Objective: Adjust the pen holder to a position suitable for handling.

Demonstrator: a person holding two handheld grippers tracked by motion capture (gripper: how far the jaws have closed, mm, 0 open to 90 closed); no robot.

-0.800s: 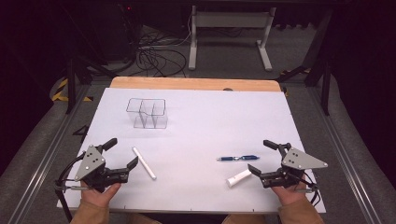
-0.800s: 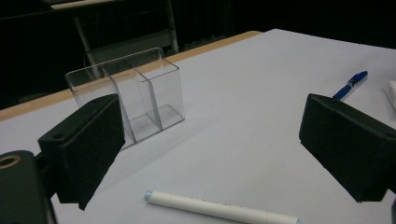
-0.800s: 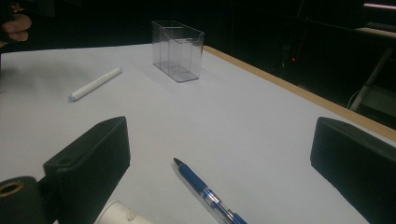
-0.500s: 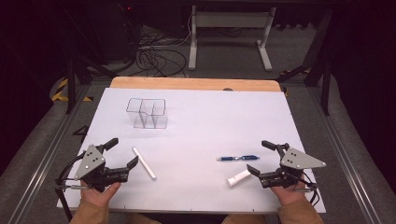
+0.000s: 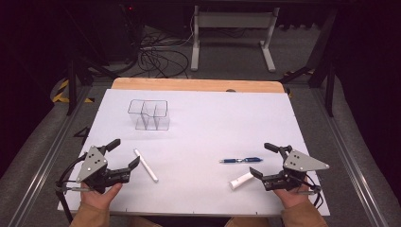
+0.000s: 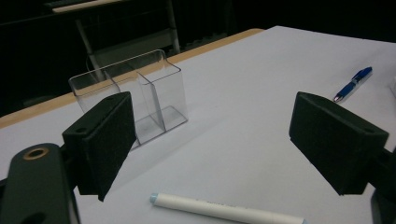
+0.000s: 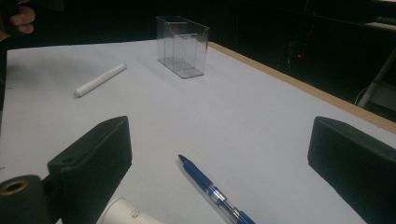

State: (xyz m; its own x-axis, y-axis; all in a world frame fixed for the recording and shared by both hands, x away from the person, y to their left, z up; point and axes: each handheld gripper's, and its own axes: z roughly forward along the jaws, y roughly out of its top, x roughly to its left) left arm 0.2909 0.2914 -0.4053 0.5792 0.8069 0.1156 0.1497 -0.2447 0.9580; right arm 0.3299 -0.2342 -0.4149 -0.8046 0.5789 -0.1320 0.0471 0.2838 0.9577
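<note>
- Barely anything has shifted since the earlier high views: both grippers sit in the same spots near the table's front edge, and the pens and the holder lie where they lay.
- Left gripper (image 5: 124,156) is released, jaws spread wide with nothing between them; the white marker (image 5: 145,165) lies just off its fingertips, slanting away toward the middle of the table.
- In the left gripper view that marker (image 6: 224,210) runs across just below the open jaws, close but not touched.
- Right gripper (image 5: 261,161) is released as well, jaws apart and empty.
- Just ahead of its jaws lie two things: the short white tube (image 5: 241,179) beside its lower jaw, and the blue pen (image 5: 240,160) a little beyond.
- The clear compartment holder (image 5: 149,114) stands well ahead of the left gripper, every compartment empty.
- My read: tidying the pens into the holder is the job, and it has not started. Nothing grasped, nothing placed; all three items are left to pick up and drop in.
</note>
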